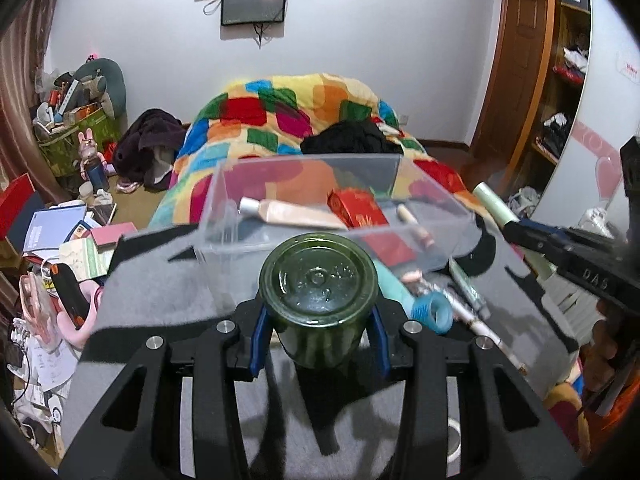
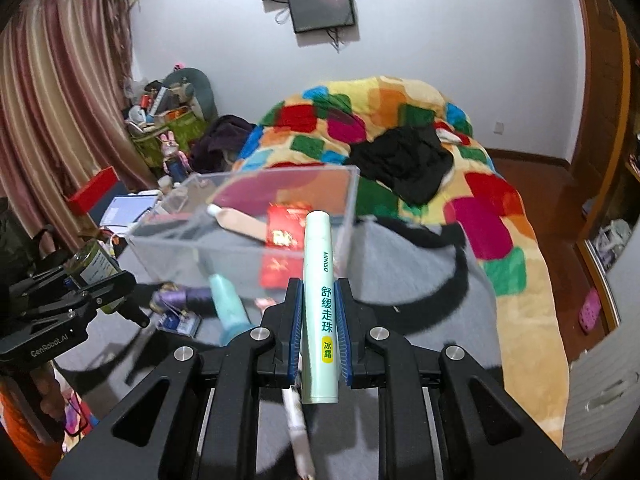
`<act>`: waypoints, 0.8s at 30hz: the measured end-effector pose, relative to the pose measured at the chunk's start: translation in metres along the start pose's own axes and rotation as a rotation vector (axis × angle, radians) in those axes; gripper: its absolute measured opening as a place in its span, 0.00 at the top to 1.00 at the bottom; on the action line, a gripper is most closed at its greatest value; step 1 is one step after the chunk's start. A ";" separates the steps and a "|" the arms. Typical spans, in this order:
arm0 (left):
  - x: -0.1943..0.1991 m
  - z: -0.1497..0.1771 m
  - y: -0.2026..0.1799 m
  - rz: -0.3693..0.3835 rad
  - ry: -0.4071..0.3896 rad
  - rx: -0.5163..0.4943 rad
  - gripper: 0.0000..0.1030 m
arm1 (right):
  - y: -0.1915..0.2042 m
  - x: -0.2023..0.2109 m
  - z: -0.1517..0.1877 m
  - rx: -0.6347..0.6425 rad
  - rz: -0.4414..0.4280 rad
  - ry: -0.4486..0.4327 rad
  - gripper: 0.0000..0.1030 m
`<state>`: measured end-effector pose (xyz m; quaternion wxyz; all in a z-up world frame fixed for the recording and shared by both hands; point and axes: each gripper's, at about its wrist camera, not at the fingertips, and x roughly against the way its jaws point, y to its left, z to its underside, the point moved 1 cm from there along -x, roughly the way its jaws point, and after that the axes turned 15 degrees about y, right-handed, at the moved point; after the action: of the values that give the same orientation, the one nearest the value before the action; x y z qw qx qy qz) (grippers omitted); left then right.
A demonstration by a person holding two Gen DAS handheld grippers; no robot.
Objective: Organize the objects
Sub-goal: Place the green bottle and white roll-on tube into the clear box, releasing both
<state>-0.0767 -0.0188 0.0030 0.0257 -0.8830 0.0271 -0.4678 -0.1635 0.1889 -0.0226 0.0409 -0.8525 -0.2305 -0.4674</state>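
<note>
My left gripper is clamped on a dark green glass jar, its blue pads pressing either side of the ribbed body, so the jar's base faces the camera and sits squarely between my fingers, just short of the near wall of the clear plastic bin. My right gripper is squeezed around a pale green Miniso roll-on tube, which runs lengthwise between the pads and pokes out past the fingertips toward the bin's near right corner (its rounded tip overlaps the bin's rim in that view). Inside the bin lie a beige cosmetic tube and a red packet, side by side. On the grey cloth in front of the bin are a teal tube, a blue ribbed ring and a few slim pens, all close to the bin's near wall. Behind the bin is the multicoloured quilt.
</note>
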 end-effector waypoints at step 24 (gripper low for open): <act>-0.027 -0.089 0.021 -0.018 -0.034 0.049 0.60 | 0.024 -0.072 -0.074 0.058 -0.044 0.125 0.86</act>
<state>-0.1655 -0.0393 0.0292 0.0434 -0.8902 0.0073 -0.4535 -0.2441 0.1212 -0.0362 0.0698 -0.8148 -0.2595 -0.5137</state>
